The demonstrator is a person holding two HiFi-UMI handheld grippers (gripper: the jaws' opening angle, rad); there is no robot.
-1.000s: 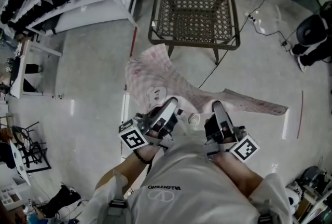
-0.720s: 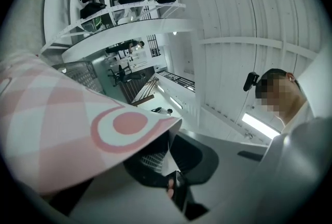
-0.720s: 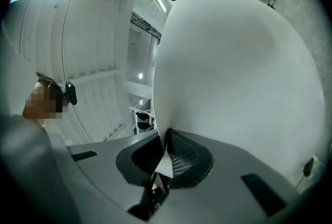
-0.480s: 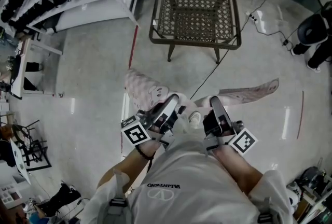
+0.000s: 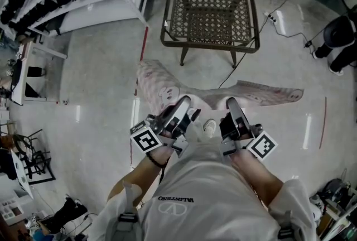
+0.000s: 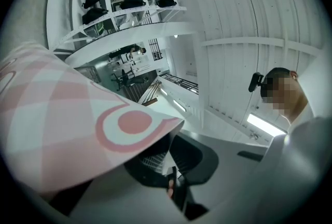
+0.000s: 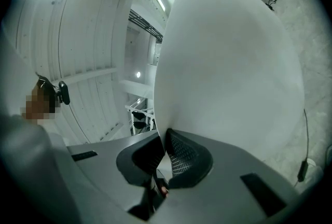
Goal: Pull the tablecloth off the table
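Tablecloth (image 5: 162, 86): right tail lifted since 1 second ago; wholly off counter (image 5: 209, 11), spread over floor (image 5: 100, 78) beside its near edge. Left gripper (image 5: 183, 102), right gripper (image 5: 231, 104): fingers clenched on cloth's hem, to drag it clear.

The only word I can read is on my white shirt (image 5: 184, 184), in the head view. It is small dark print on the chest, upside down for this camera, and it spells VALENTINO. Just under it stands the brand's sign (image 5: 176, 210), a pale V inside a ring. The left marker cube (image 5: 146, 140) and the right marker cube (image 5: 262, 145) bear black and white square patterns, not letters. The tablecloth (image 6: 78, 114) bears pink checks and a ring around a dot, only ornament.
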